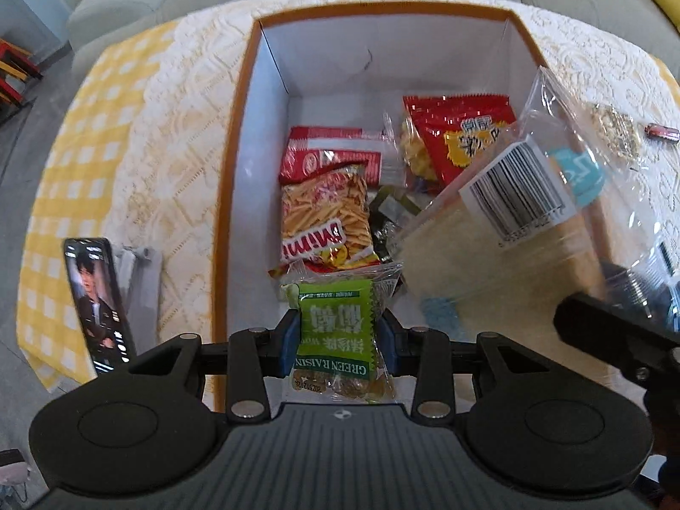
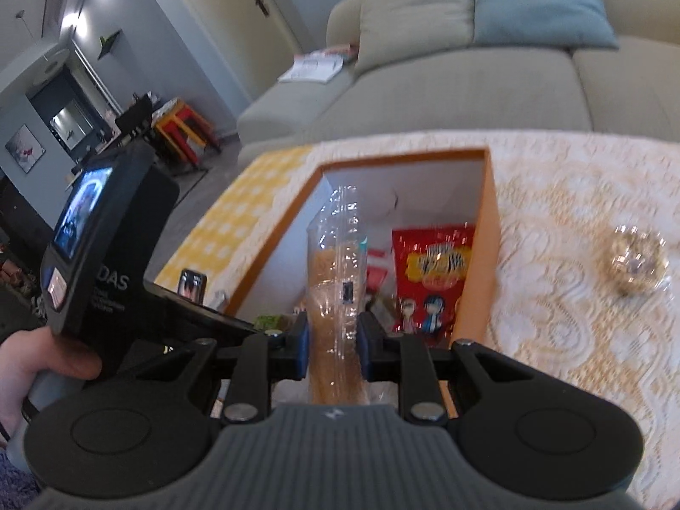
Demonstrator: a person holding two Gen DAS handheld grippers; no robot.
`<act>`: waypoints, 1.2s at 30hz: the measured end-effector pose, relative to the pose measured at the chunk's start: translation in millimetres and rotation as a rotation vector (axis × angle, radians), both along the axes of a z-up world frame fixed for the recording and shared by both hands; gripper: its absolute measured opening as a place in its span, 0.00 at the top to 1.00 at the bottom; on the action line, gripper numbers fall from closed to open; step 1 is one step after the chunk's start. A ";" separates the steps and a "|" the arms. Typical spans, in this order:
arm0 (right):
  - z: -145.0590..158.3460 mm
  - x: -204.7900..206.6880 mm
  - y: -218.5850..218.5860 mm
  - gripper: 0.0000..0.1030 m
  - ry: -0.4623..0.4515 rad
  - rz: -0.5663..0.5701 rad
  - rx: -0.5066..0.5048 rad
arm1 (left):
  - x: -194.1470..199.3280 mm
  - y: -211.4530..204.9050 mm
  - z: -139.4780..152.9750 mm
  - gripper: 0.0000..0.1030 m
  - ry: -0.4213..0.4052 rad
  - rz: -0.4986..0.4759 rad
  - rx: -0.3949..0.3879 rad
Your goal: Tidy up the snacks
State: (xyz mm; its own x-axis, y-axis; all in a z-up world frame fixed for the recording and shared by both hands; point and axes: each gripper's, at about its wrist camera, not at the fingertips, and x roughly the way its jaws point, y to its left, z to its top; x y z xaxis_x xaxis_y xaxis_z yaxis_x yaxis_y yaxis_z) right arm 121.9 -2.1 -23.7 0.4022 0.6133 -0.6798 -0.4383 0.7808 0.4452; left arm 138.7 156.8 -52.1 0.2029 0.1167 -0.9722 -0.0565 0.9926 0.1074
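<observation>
Your left gripper (image 1: pixel 338 342) was clamped on a green raisin packet (image 1: pixel 335 335) at the bottom centre of the left wrist view, blue pads pressing both its sides, the packet hanging over the near end of the orange-rimmed box (image 1: pixel 238 161). Your right gripper (image 2: pixel 332 346) was squeezed narrow around a clear bag (image 2: pixel 338 280) of pale, fine contents, low in the middle of the right wrist view; that bag stood upright over the box's open top. In the left wrist view the same bag, with its barcode label, crossed the right of the frame.

Inside the box, just beyond the raisin packet, lay a Mimi stick-snack bag (image 1: pixel 327 216), and behind it a red-and-white packet (image 1: pixel 331 153). A red snack bag (image 1: pixel 463 136) lay toward the far right corner.

On the lace-covered counter (image 2: pixel 573 297), a small clear-wrapped snack (image 2: pixel 635 265) sat to the right of the box, well apart from it. A phone (image 1: pixel 95 301) rested at lower left. A sofa (image 2: pixel 467 85) filled the top of the frame.
</observation>
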 end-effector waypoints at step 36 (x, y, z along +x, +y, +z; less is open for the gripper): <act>17.9 10.8 26.0 0.73 -0.136 0.254 -0.399 | -8.1 6.3 21.0 0.67 -0.107 0.011 -0.006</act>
